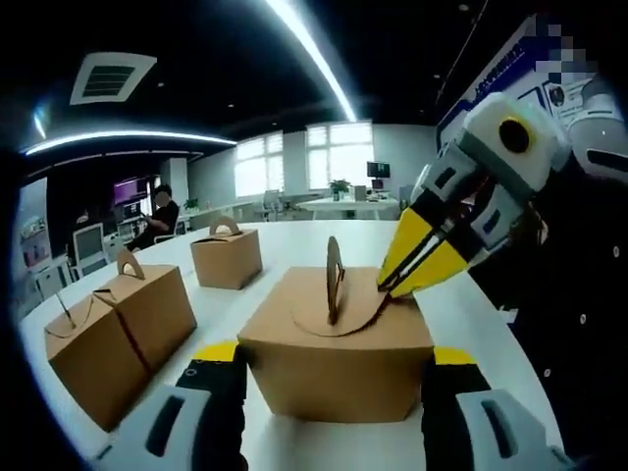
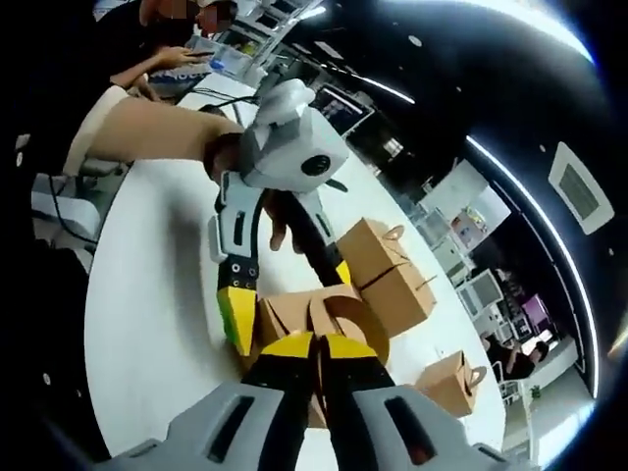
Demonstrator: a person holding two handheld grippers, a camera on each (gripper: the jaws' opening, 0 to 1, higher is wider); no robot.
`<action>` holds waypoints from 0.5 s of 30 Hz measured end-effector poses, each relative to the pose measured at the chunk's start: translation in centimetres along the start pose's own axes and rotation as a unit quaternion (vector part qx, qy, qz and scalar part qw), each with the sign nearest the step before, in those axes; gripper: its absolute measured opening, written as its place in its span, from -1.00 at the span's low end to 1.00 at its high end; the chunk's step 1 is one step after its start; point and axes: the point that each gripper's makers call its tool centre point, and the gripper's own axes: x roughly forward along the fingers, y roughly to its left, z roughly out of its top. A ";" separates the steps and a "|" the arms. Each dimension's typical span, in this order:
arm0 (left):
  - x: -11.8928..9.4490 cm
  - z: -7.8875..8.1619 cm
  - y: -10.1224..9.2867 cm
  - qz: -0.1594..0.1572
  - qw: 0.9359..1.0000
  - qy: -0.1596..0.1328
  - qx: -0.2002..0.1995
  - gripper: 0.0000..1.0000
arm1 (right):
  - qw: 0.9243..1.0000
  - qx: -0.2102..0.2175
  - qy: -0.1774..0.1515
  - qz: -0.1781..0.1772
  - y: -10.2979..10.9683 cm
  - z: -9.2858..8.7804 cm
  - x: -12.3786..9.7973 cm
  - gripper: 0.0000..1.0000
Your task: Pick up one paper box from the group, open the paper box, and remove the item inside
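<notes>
Brown cardboard paper box with an upright arched handle (image 1: 336, 343) standing on the white tabletop (image 1: 294, 245) near its front edge, clasped on both sides by the wide-set jaws of the left gripper (image 1: 334, 368). The right gripper (image 2: 316, 345), jaws narrowed, pinches the box's curved top flap (image 1: 365, 319). Three more brown handled boxes (image 1: 120, 334) stand toward the left edge.

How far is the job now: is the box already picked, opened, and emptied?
Done: one box sits between the left gripper jaws, apart from the other boxes.
In hand: the right gripper pinches the curved top flap at its edge; in the right gripper view its jaws look closed there. The top looks still closed.
Left: fold the flaps open and take the item out; nothing inside shows yet.
</notes>
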 end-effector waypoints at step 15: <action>0.0 -0.2 0.4 0.002 1.000 0.002 0.002 0.45 | 0.999 -0.037 -0.012 -0.009 0.5 0.6 1.4 -0.89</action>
